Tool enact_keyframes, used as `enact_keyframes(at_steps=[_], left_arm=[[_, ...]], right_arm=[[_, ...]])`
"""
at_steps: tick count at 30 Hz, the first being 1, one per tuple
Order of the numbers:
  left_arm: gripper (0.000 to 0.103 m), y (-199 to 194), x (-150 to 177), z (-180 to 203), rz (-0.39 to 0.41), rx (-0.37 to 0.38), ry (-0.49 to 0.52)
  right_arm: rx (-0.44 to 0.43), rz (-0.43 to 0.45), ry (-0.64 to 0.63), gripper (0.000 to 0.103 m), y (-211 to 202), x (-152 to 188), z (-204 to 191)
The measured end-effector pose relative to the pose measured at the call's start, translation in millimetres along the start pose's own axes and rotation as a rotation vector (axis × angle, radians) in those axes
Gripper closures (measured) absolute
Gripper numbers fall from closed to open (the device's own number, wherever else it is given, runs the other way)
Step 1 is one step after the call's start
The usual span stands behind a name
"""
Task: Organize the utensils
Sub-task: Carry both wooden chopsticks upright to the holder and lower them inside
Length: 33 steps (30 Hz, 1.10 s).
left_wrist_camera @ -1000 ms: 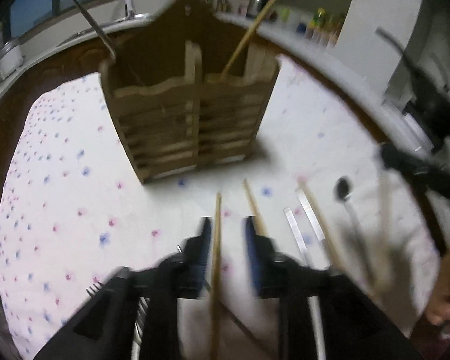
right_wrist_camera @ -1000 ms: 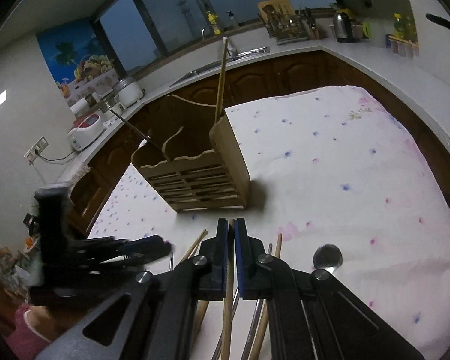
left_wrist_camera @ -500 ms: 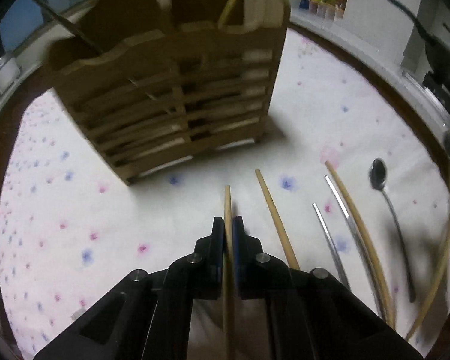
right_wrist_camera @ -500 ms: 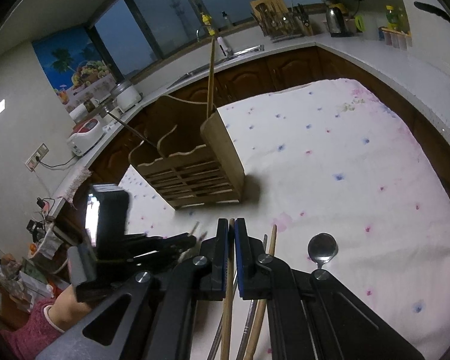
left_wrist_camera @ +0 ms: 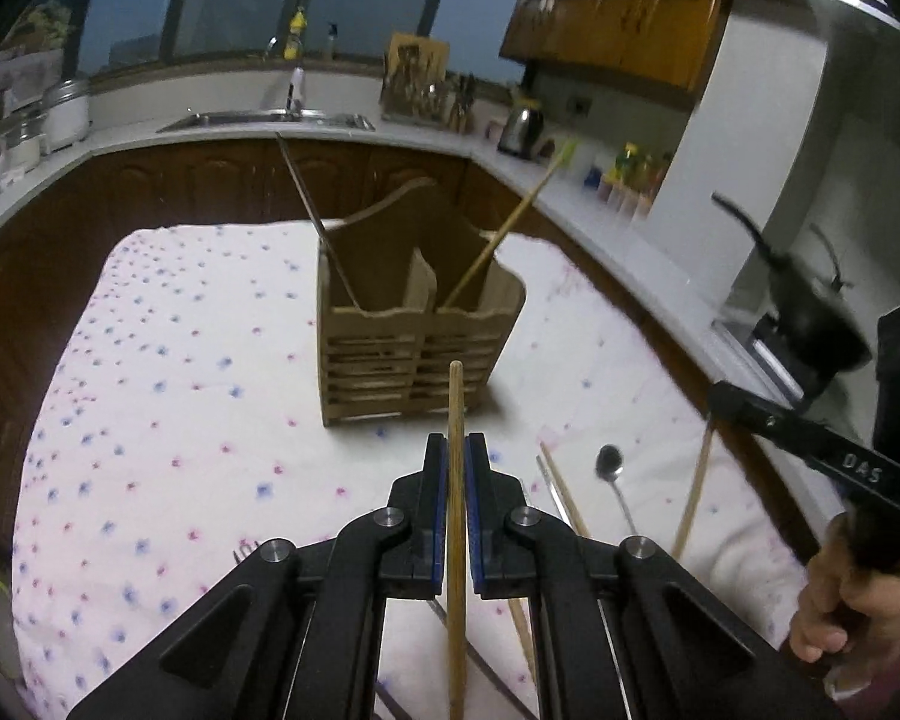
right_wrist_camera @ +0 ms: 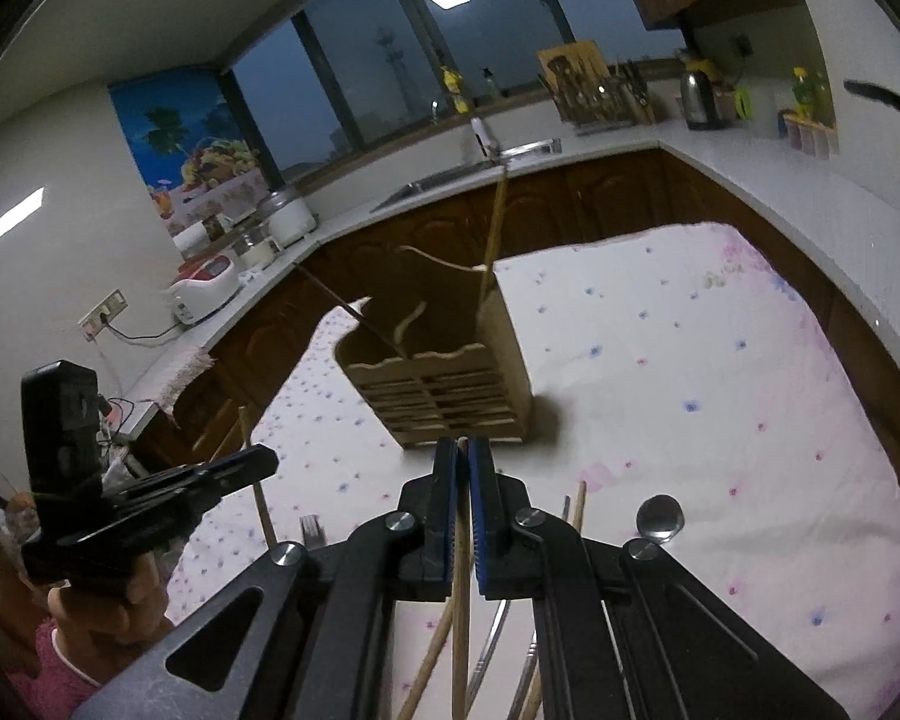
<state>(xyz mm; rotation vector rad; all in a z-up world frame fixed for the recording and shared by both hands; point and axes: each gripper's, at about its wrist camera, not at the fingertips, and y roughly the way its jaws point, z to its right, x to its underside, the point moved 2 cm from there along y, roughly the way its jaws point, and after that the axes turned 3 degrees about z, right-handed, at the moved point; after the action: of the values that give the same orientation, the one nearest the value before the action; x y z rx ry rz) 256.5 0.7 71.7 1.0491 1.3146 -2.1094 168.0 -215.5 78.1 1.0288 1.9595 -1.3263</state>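
Already two utensils stand in the wooden caddy point(left_wrist_camera: 417, 324) at twelve o'clock. Left tool point(left_wrist_camera: 456, 456) clamps one chopstick point(left_wrist_camera: 456, 420); right tool point(right_wrist_camera: 463, 462) clamps another chopstick point(right_wrist_camera: 460, 600). Spoon point(left_wrist_camera: 609, 462), fork point(right_wrist_camera: 312, 529) and more sticks remain on the desk point(left_wrist_camera: 150, 420).

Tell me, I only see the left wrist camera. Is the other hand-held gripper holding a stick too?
Observer: Yes. The right wrist view shows the right hand-held gripper shut on a wooden chopstick, aimed toward the wooden holder.
Operator: What's on the wall way over to the left? I can't see it.
Observer: A wall socket with a cable running from it, beside a red-and-white appliance on the counter.
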Motion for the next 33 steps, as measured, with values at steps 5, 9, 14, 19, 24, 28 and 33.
enact_keyframes(at_steps=[5,9,14,19,24,28,33], left_arm=[[0.099,-39,10,-4,0.059,-0.004,-0.014],[0.099,-59,16,-5,0.099,-0.016,-0.011],[0.099,-65,19,-5,0.112,-0.019,-0.009],[0.099,-69,13,-7,0.147,-0.014,-0.019],[0.099,-79,2,-11,0.225,-0.014,-0.027],[0.099,-85,-9,-16,0.292,-0.022,-0.044],[0.099,-87,-25,-26,0.363,-0.038,-0.072]], right_arm=[[0.002,0.021,-0.038,0.099,-9,-4,-13],[0.0,0.028,-0.049,0.099,-11,-5,-16],[-0.001,0.04,-0.048,0.099,-14,-8,-16],[0.004,0.083,-0.047,0.099,-22,-18,-18],[0.012,0.152,-0.047,0.099,-30,-37,-18],[0.017,0.207,-0.051,0.099,-34,-57,-19],[0.016,0.26,-0.051,0.099,-31,-82,-18]])
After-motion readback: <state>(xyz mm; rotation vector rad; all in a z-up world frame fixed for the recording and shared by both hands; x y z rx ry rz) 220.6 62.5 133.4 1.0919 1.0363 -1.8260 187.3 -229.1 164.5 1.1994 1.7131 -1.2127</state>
